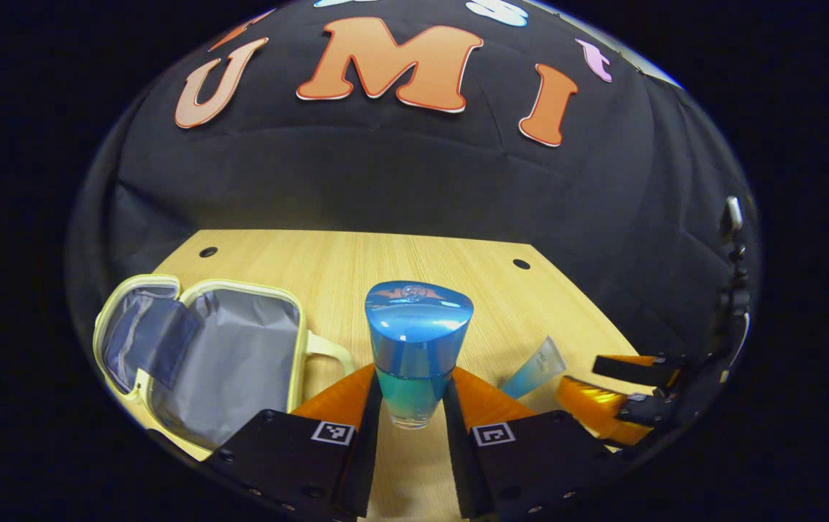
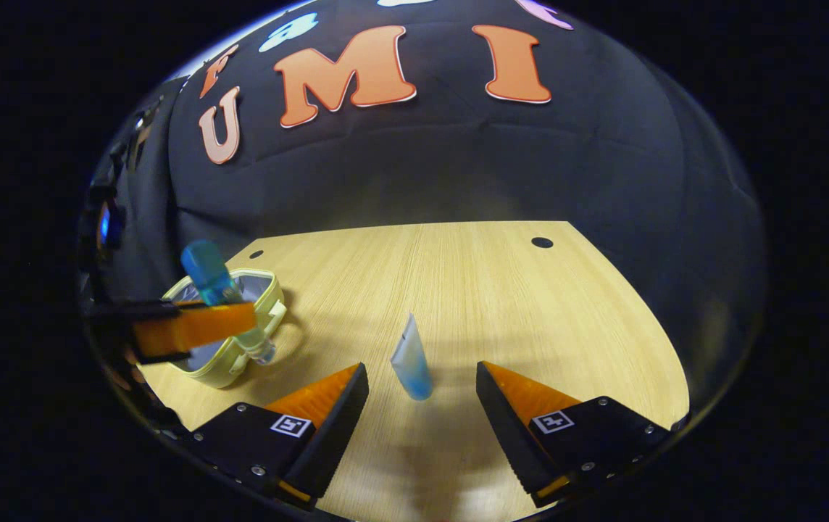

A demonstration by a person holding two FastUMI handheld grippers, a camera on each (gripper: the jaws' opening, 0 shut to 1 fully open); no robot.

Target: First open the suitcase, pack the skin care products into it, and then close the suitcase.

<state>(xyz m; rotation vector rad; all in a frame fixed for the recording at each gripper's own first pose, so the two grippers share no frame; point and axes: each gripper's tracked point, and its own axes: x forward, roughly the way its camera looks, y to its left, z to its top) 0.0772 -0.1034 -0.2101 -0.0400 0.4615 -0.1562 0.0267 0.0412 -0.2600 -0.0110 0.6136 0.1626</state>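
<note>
The left gripper (image 1: 412, 406) clamps a blue-capped clear bottle (image 1: 414, 348) beside the open pale-yellow fabric suitcase (image 1: 240, 355) while the right gripper (image 2: 422, 406) gapes over a small blue plastic tube (image 2: 411, 359) lying on the wooden table (image 2: 501, 290); the slick tapered bottle could slip mid-carry.

A light wood-grain surface (image 2: 501, 290) with dark round holes near its far corners carries an open pale-yellow suitcase (image 1: 226, 355), grey lining exposed, lying left of the left tongs (image 1: 412, 406), and a small blue-tipped tube (image 2: 411, 359) lying between the right tongs' (image 2: 422, 384) spread fingers.
</note>
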